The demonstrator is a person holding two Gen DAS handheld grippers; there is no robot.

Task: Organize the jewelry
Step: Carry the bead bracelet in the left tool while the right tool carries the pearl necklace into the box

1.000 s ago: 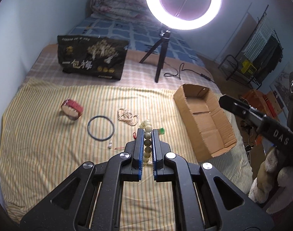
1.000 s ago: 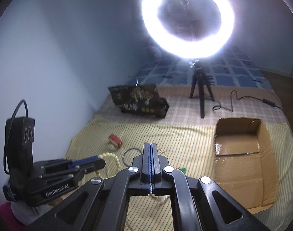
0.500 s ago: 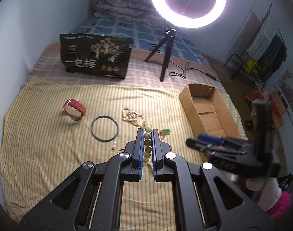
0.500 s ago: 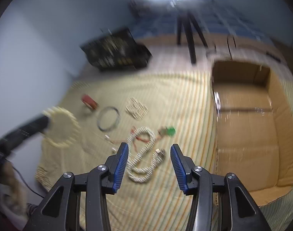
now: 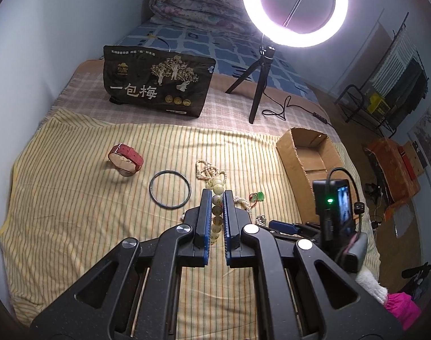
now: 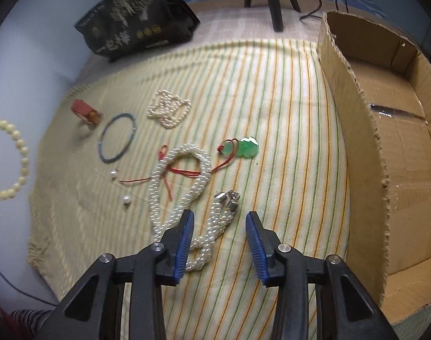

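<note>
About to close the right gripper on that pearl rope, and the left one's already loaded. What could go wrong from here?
1. The red cord of the green jade pendant crosses the twisted white pearl rope necklace; lifting the rope may drag the pendant along.
2. The right gripper is open over one end near the silver clasp, so the long rope could slip out.
3. The cream bead bracelet in the left gripper hangs loosely and might snag.

Bare striped cloth (image 6: 289, 130) center-right of right wrist frame, open lane btwn green pendant (image 6: 245, 148) and cardboard box (image 6: 354, 130). Box wall blocks right side; pearl rope (image 6: 170, 187) clutters lower center-left.
</note>
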